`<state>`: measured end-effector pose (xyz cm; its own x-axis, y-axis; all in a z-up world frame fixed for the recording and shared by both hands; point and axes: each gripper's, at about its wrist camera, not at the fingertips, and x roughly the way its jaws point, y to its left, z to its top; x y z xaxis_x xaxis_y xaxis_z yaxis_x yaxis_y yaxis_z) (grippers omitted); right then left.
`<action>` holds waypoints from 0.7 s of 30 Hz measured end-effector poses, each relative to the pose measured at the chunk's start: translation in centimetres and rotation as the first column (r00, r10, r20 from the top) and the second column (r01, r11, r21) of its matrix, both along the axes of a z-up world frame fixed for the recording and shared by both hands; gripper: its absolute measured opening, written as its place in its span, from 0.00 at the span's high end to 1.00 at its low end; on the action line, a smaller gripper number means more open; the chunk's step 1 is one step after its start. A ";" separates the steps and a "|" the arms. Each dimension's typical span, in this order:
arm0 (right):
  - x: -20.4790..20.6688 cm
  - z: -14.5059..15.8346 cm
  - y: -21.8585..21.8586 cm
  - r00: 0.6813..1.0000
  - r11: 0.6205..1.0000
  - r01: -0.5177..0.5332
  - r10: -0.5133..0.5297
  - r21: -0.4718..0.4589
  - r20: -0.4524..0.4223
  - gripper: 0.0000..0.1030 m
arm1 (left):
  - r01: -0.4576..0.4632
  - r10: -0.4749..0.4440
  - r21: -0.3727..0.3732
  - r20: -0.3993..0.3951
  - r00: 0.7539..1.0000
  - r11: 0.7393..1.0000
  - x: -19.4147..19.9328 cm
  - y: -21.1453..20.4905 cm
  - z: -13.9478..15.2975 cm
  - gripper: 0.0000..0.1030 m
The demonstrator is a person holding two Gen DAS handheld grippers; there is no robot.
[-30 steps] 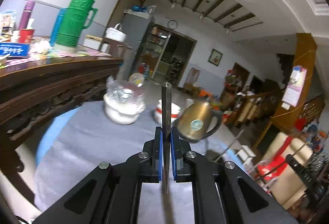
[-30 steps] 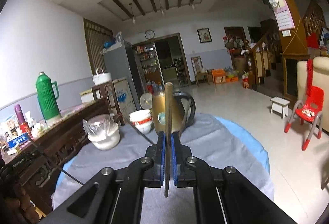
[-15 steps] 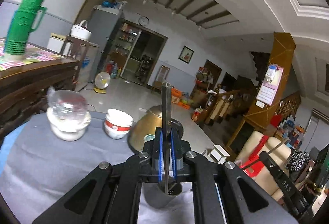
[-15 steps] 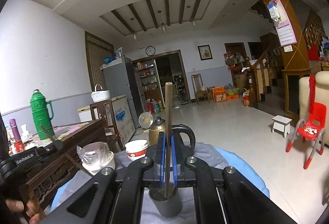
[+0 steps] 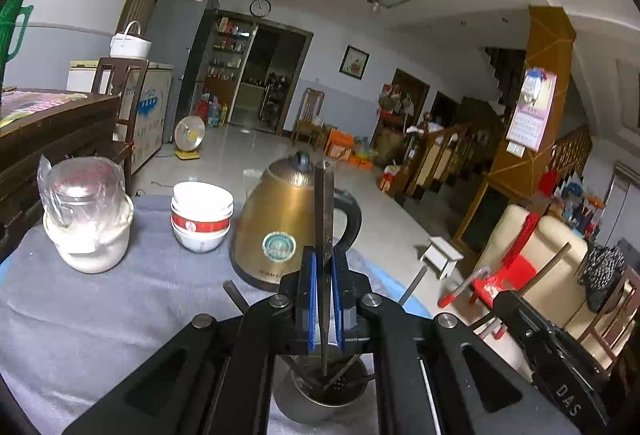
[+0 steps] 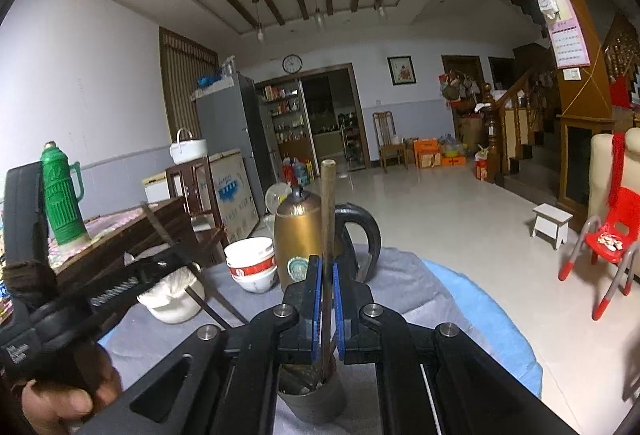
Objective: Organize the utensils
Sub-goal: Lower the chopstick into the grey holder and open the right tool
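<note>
Left tongs (image 5: 324, 299): clenched on a dark chopstick (image 5: 323, 219). The stick stands upright between the blue pads (image 5: 311, 299). Its low tip hangs just over the open mouth of the metal cup (image 5: 320, 401).

Right tongs (image 6: 326, 299): clenched on a brown chopstick (image 6: 328, 211). This stick is upright too, and its low end reaches down into the cup (image 6: 312, 401).

Metal cup: it stands on the worktop (image 5: 100, 323), right under both tongs. A few other sticks lean inside it.

Worktop: it has a grey cloth over it, with a blue cloth showing at the edge.

Gold kettle (image 5: 280, 227): it stands on the worktop behind the cup, with a black handle on its right side.

Bowls (image 5: 202, 215): white with a red band, stacked just left of the kettle.

White jar (image 5: 86, 219): it is left of the bowls, with clear plastic wrap on top.

Hand (image 6: 68, 401): seen at the low left of the right wrist view, holding the handle of the left tongs.

Green flask (image 6: 62, 195): it stands on a dark wood cabinet (image 6: 120, 239), well apart from the cup.
</note>
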<state>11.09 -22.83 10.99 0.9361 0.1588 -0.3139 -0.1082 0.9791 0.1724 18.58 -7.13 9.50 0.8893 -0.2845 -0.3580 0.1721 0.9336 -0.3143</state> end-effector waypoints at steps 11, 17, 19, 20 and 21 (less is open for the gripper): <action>1.8 -2.2 0.6 0.997 1.000 -0.024 0.023 -0.009 -0.068 0.94 | 0.012 -0.009 0.048 -0.068 0.998 0.999 1.8 -1.0 -1.9 0.93; 2.9 -3.6 1.2 0.989 0.999 -0.041 0.036 -0.029 -0.142 0.93 | -0.002 0.007 0.061 -0.079 0.997 0.998 1.7 -0.7 -1.6 0.81; 3.0 -3.6 1.2 0.987 0.999 -0.044 0.039 -0.032 -0.158 0.92 | -0.006 0.010 0.048 -0.077 0.997 0.999 1.2 -0.2 -0.8 0.63; 2.8 -3.5 1.0 0.987 0.999 -0.031 0.025 -0.038 -0.156 0.92 | -0.016 0.018 0.035 -0.057 0.998 0.999 0.6 0.4 0.0 0.59; 2.5 -3.2 0.9 0.989 0.999 -0.013 0.007 -0.041 -0.151 0.90 | -0.026 0.027 0.028 -0.042 0.999 0.999 0.1 0.9 0.5 0.57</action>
<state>13.54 -21.98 7.77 0.8762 0.1516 -0.4575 -0.0940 0.9848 0.1461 18.67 -6.24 10.00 0.8802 -0.2508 -0.4029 0.1346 0.9460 -0.2948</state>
